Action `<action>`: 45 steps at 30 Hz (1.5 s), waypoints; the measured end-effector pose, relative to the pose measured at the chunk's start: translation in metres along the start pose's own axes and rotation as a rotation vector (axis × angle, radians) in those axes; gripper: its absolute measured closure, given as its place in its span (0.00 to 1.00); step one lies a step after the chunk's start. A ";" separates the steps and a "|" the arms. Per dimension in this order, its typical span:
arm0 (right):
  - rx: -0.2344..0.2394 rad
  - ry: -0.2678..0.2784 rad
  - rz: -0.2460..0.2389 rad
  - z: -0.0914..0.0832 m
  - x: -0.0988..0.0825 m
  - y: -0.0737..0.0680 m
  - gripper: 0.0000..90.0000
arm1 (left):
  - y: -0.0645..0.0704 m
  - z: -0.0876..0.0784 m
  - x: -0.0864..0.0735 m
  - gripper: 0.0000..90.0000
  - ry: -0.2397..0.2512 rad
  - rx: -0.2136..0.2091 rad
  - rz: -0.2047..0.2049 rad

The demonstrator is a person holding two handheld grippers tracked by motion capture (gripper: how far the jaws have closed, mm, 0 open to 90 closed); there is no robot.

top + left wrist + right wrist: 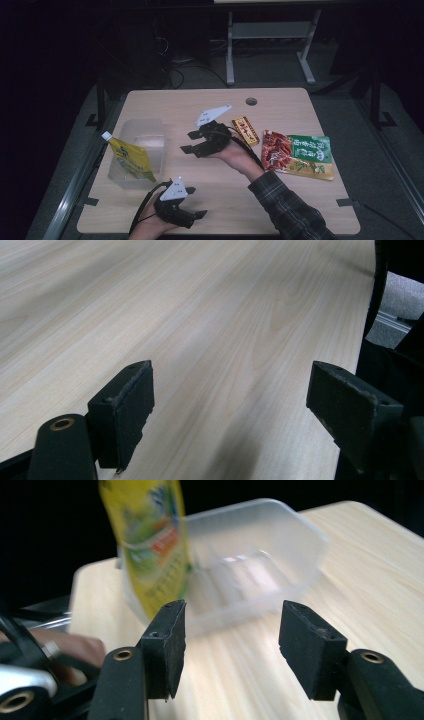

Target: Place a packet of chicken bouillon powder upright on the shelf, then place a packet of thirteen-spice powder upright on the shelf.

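Yellow pouch (131, 159) leans in the clear tub (155, 127); right claw (190, 142) gapes empty, left claw (198, 214) wide; a careless return could topple it

Lab or test room: bare wooden table (300, 210) under dim light, cables (175, 67) on grey floor, metal desk frame (270, 35) behind.

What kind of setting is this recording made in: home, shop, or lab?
Most likely a lab or workshop data-collection station: a plain wooden table with a cable hole, dark surroundings with cables on the floor, and another workbench frame behind.
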State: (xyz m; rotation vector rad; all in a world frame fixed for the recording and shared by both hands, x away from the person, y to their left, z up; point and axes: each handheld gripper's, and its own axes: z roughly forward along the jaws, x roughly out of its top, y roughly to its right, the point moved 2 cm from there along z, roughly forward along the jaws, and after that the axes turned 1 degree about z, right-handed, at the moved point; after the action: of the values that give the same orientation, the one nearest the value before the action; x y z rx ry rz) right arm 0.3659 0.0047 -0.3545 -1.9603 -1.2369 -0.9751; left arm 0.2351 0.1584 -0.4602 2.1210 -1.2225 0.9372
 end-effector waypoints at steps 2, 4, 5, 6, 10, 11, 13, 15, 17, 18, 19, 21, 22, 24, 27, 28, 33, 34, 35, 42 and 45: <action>-0.042 -0.002 0.018 -0.009 -0.008 0.007 0.49 | -0.003 -0.002 0.000 0.21 -0.004 -0.001 -0.002; -0.096 -0.012 0.023 -0.018 -0.017 0.015 0.49 | -0.006 -0.003 -0.001 0.21 -0.007 0.002 -0.009; -0.122 -0.016 0.027 -0.022 -0.022 0.019 0.49 | -0.007 -0.004 -0.001 0.21 -0.001 0.005 -0.012; -0.149 -0.021 0.029 -0.025 -0.027 0.024 0.50 | -0.009 -0.004 -0.001 0.21 -0.004 0.008 -0.013; -0.201 -0.031 0.071 -0.038 -0.049 0.045 0.53 | -0.012 -0.006 -0.002 0.21 -0.006 0.012 -0.015; -0.212 -0.036 0.083 -0.040 -0.054 0.050 0.55 | -0.012 -0.006 -0.002 0.21 -0.005 0.010 -0.018; -0.242 -0.067 0.094 -0.043 -0.064 0.060 0.59 | -0.012 -0.005 -0.002 0.21 -0.014 0.011 -0.016; -0.283 -0.089 0.095 -0.046 -0.072 0.070 0.68 | -0.012 -0.005 -0.003 0.21 -0.018 0.009 -0.015; -0.314 -0.094 0.111 -0.049 -0.079 0.080 0.82 | -0.011 -0.004 -0.004 0.21 -0.025 0.006 -0.021; -0.324 -0.090 0.123 -0.050 -0.082 0.085 0.87 | -0.011 -0.004 -0.004 0.21 -0.026 0.006 -0.022; -0.335 -0.096 0.129 -0.052 -0.085 0.090 0.91 | -0.010 -0.004 -0.004 0.21 -0.024 0.008 -0.023; -0.361 -0.093 0.147 -0.053 -0.089 0.101 0.95 | -0.010 -0.004 -0.004 0.21 -0.026 0.005 -0.025; -0.375 -0.091 0.166 -0.054 -0.092 0.106 0.98 | -0.010 -0.004 -0.004 0.21 -0.022 0.005 -0.034; -0.409 -0.087 0.185 -0.055 -0.096 0.117 0.99 | -0.011 -0.005 -0.004 0.21 -0.025 0.007 -0.019; -0.457 -0.092 0.207 -0.054 -0.103 0.131 1.00 | -0.010 -0.005 -0.004 0.21 -0.027 0.006 -0.016; -0.469 -0.093 0.217 -0.053 -0.105 0.136 1.00 | -0.010 -0.004 -0.004 0.21 -0.025 0.006 -0.016; -0.515 -0.106 0.318 -0.049 -0.123 0.159 1.00 | -0.008 -0.003 -0.004 0.21 -0.024 0.001 -0.017; -0.522 -0.112 0.328 -0.047 -0.126 0.163 1.00 | -0.008 -0.003 -0.004 0.21 -0.027 0.001 -0.018; -0.528 -0.126 0.339 -0.046 -0.128 0.166 1.00 | -0.007 -0.003 -0.004 0.21 -0.025 0.000 -0.019; -0.554 -0.140 0.358 -0.044 -0.130 0.183 1.00 | -0.009 -0.004 -0.004 0.22 -0.018 0.004 -0.025; -0.563 -0.157 0.376 -0.041 -0.137 0.189 1.00 | -0.009 -0.004 -0.004 0.22 -0.018 0.003 -0.028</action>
State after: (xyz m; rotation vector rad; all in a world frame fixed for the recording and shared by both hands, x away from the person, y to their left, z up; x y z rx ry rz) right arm 0.4894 -0.1622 -0.4679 -2.6249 -0.6595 -1.0587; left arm 0.2403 0.1678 -0.4618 2.1478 -1.1981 0.9107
